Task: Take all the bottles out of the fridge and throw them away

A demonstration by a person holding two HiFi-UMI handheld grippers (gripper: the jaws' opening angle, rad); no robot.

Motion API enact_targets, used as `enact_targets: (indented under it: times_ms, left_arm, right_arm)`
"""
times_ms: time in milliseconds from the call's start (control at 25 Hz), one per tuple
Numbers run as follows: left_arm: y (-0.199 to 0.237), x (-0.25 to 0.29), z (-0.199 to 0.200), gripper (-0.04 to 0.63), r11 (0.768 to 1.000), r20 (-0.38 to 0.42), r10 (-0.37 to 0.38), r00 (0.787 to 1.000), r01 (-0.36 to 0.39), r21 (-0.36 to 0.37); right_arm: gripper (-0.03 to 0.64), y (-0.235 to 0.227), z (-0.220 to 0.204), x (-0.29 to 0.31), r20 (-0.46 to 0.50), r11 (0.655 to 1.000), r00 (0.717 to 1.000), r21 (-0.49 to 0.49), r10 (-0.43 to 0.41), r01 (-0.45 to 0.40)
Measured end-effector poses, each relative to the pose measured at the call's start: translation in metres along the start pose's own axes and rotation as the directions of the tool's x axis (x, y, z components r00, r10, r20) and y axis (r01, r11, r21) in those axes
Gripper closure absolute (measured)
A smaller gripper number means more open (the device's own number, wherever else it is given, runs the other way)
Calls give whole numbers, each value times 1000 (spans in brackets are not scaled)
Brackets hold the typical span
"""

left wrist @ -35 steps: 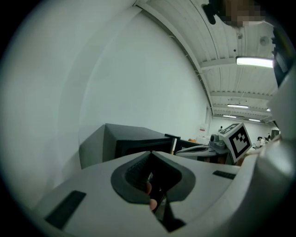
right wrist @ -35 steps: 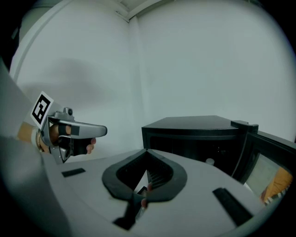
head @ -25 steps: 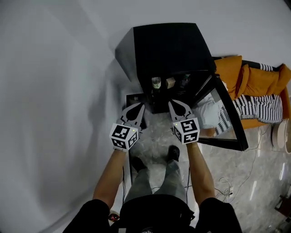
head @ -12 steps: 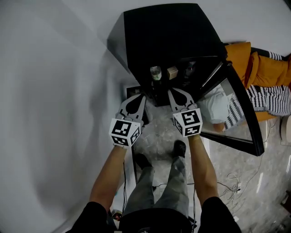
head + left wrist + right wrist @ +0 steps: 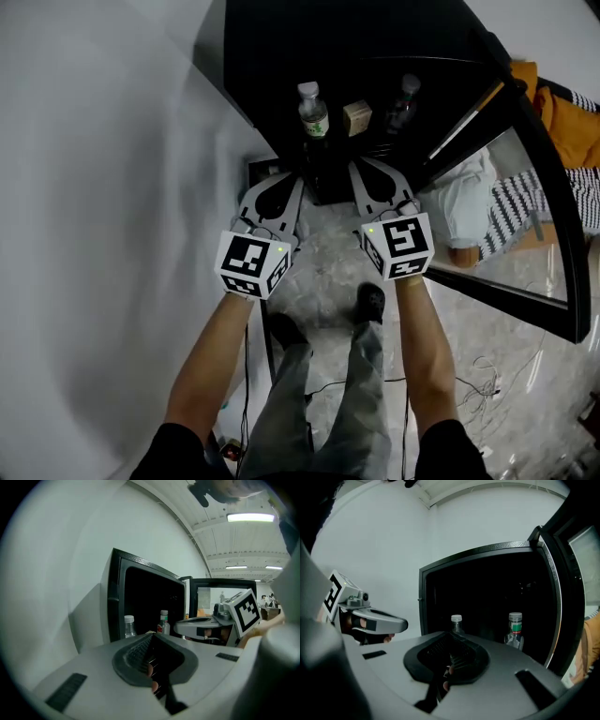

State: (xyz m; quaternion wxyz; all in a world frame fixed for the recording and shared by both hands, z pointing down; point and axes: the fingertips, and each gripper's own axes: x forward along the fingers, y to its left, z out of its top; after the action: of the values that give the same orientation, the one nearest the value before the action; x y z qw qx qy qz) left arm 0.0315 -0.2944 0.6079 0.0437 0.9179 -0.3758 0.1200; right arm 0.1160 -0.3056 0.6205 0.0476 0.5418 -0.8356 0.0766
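The black fridge (image 5: 281, 56) stands open in front of me. On its shelf stand a clear bottle (image 5: 312, 111) with a white cap and green label, a small tan box (image 5: 356, 117) and a darker bottle (image 5: 403, 99). My left gripper (image 5: 289, 182) and right gripper (image 5: 360, 169) are side by side just short of the shelf, both shut and holding nothing. In the left gripper view the two bottles (image 5: 130, 626) (image 5: 163, 622) stand beyond the closed left gripper (image 5: 151, 636). The right gripper view shows both bottles (image 5: 456, 624) (image 5: 514, 630) past the closed right gripper (image 5: 451, 635).
The fridge's glass door (image 5: 525, 216) swings out to the right, beside my right arm. A white wall (image 5: 112, 187) runs along the left. An orange sofa with a striped cloth (image 5: 572, 122) sits behind the door. Cables (image 5: 487, 366) lie on the marble floor.
The fridge has grown larger and nearer in the head view. Both grippers have come forward toward its open shelf, still side by side and shut.
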Motion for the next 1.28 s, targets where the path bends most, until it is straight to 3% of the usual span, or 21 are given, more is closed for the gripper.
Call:
enact_targets:
  times_ms: [280,600,1280]
  left_arm:
    - [-7,4,-33,594,1000,14,-4,1000,4,-11]
    - [-18,1,-53,594,1000,19,-18,1000,18,-19]
    - [-47,30,-24,594,998,43,-60,997,60,11]
  right_arm:
    - [617,-8,-43,-10,-7,998,999,43,-37,37]
    - [617,-2,-68,-23,-27,998,998,27,-50,51]
    - [616,-29,-69,-29,7,992,992,34,-125,125]
